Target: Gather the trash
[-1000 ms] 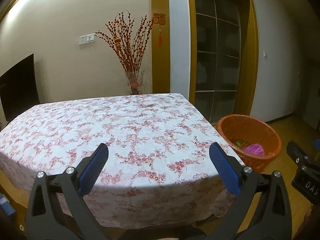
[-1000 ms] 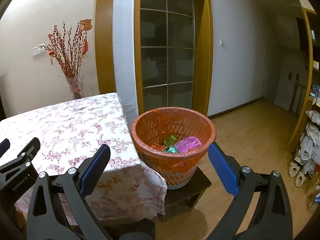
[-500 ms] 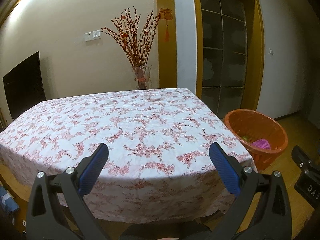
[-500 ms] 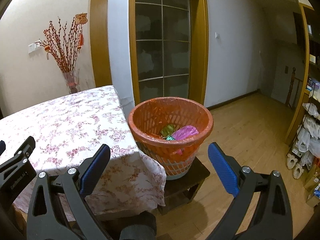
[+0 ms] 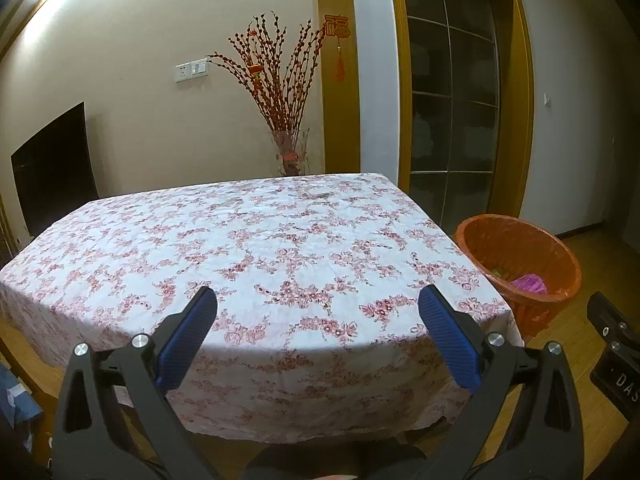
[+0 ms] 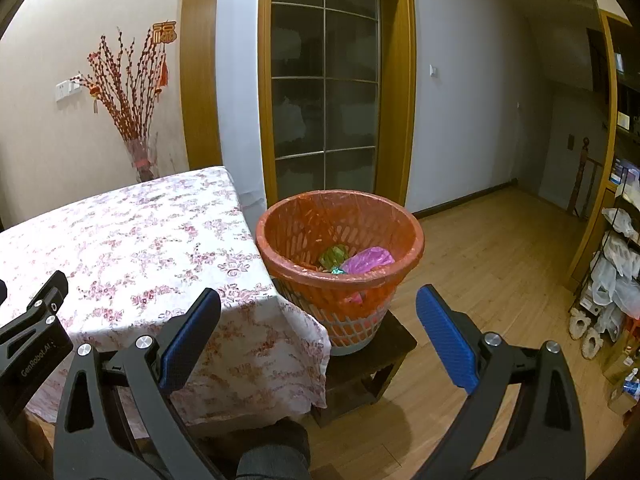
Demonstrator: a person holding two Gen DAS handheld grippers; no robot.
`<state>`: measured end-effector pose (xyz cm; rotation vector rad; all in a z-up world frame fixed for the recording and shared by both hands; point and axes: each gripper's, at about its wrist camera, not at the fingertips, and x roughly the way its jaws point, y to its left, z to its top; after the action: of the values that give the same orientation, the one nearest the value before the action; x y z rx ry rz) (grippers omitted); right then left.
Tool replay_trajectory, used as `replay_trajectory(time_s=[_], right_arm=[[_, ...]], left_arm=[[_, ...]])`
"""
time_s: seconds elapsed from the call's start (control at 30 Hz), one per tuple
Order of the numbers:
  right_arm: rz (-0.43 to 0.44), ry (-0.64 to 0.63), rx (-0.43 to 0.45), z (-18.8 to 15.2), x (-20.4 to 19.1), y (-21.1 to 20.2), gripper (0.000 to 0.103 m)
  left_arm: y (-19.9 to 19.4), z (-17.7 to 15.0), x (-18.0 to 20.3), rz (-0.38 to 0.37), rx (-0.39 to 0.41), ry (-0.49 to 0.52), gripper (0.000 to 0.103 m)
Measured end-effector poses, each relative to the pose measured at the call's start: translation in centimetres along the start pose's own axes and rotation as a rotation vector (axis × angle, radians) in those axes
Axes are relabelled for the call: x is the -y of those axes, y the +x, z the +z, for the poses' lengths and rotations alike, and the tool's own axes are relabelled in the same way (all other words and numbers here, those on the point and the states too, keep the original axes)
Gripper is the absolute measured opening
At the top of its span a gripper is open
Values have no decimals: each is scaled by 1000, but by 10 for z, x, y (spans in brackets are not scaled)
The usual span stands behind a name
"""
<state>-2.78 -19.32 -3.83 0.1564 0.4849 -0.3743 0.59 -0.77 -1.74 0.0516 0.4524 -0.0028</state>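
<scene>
An orange trash basket (image 6: 340, 240) stands on a low dark stool (image 6: 368, 364) right of the table; it also shows in the left wrist view (image 5: 520, 256). Inside lie a pink bag (image 6: 366, 260) and green wrappers (image 6: 334, 256). My right gripper (image 6: 318, 334) is open and empty, in front of and below the basket. My left gripper (image 5: 318, 334) is open and empty, before the near edge of the floral-cloth table (image 5: 248, 248). No trash shows on the cloth.
A glass vase of red branches (image 5: 290, 152) stands behind the table. A dark screen (image 5: 54, 160) is at far left. A glazed door (image 6: 324, 92) is behind the basket. Shelves with bags and slippers (image 6: 612, 264) line the right wall. Wooden floor (image 6: 500, 264) lies around.
Both grippers have drawn back and lowered a little, so the table and basket look farther and lower in view. Both stay open and empty.
</scene>
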Motion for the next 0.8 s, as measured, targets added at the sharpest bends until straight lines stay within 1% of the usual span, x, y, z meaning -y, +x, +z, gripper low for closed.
replay_trajectory(time_s=[0.8], right_arm=[[4,1,-6,-2,-2,0,97]], left_arm=[[-1,-2,2,2,-10,-4,99]])
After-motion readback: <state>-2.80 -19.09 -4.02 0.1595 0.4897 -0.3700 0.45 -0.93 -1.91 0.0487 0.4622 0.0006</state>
